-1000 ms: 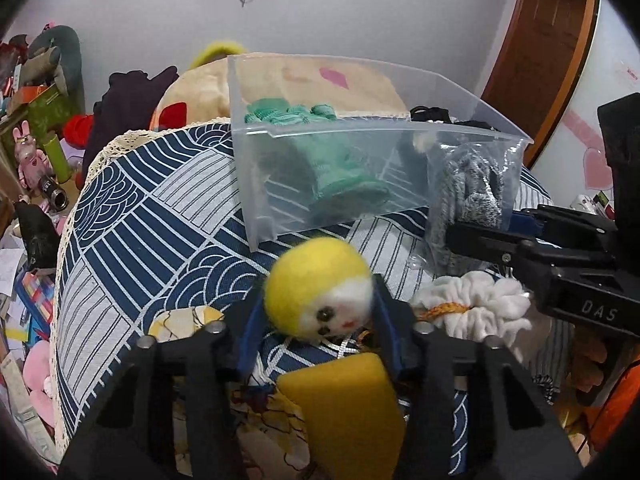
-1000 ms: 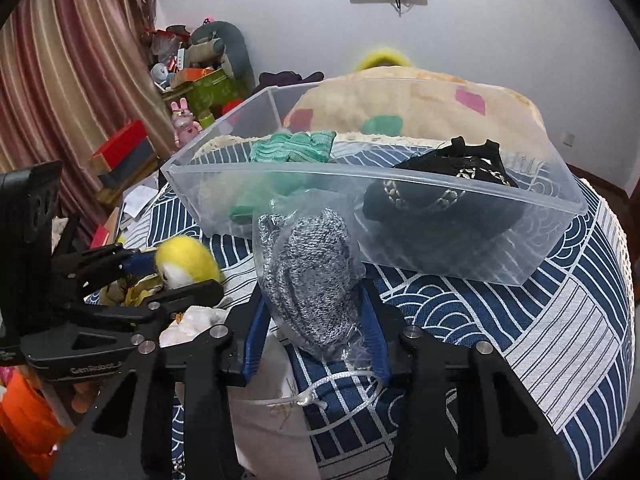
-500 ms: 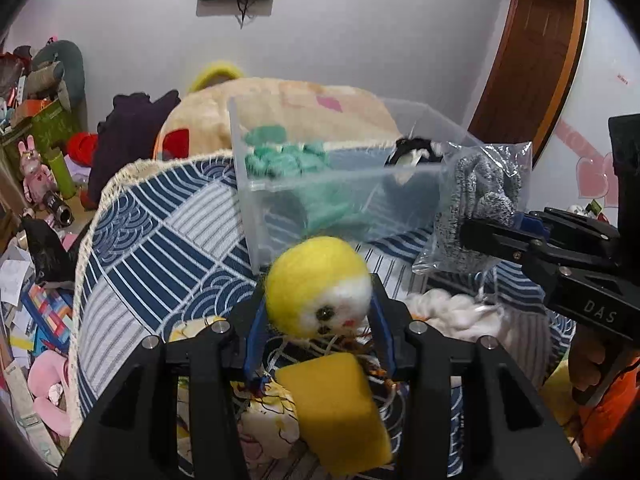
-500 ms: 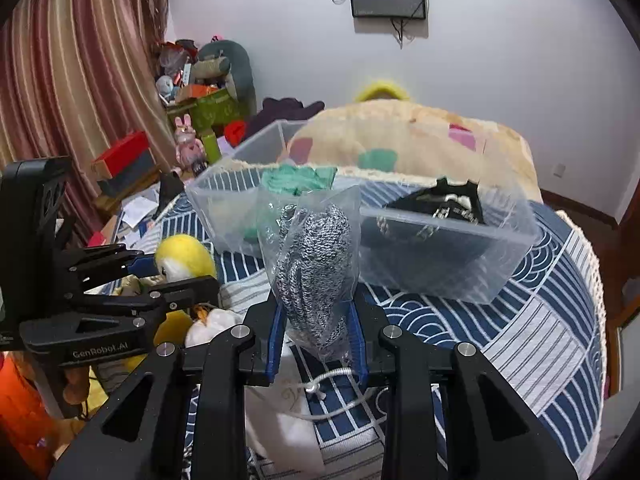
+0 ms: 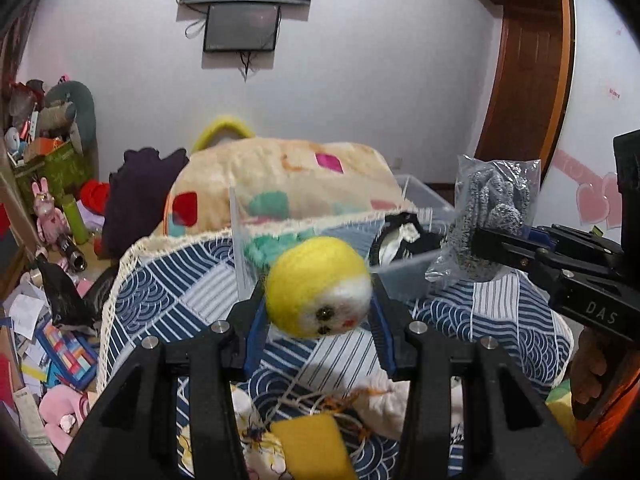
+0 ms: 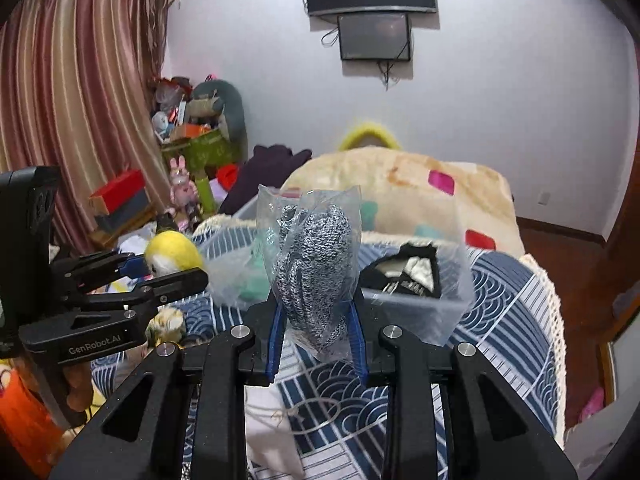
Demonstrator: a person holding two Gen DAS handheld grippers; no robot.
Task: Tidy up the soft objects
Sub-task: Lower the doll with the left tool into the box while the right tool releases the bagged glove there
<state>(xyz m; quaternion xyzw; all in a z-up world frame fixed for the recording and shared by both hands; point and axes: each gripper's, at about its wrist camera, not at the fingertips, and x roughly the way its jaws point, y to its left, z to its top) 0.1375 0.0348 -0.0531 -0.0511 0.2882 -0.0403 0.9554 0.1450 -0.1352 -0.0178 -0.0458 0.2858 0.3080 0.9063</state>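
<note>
Right now my left gripper (image 5: 318,320) is closed most of the way around the yellow felt ball (image 5: 318,286), its pads pressed into either side, with the little face turned toward my camera. My right gripper (image 6: 316,330) is likewise nearly closed, pinching the lower part of the bagged grey knit (image 6: 314,268), which stands upright between its pads.

Both loads look light and squashy to me. The ball should give under pressure and its fuzzy surface ought to grip well, so holding it across its widest part seems right. The bag is the trickier one: its plastic is likely slick, so I would keep my hold on the knit bulk inside, not on the loose film at the top.

Ahead of both tools, on the blue patterned cover (image 6: 516,312), sits the clear bin (image 6: 452,300).

Counting: one ball, one bagged knit, one bin. Inside the bin I make out one teal knit item (image 5: 264,250) on the left side and one black item (image 6: 408,274) on the right. Below my left tool lie one yellow block (image 5: 310,446) and one white cloth bundle (image 5: 384,408).
</note>
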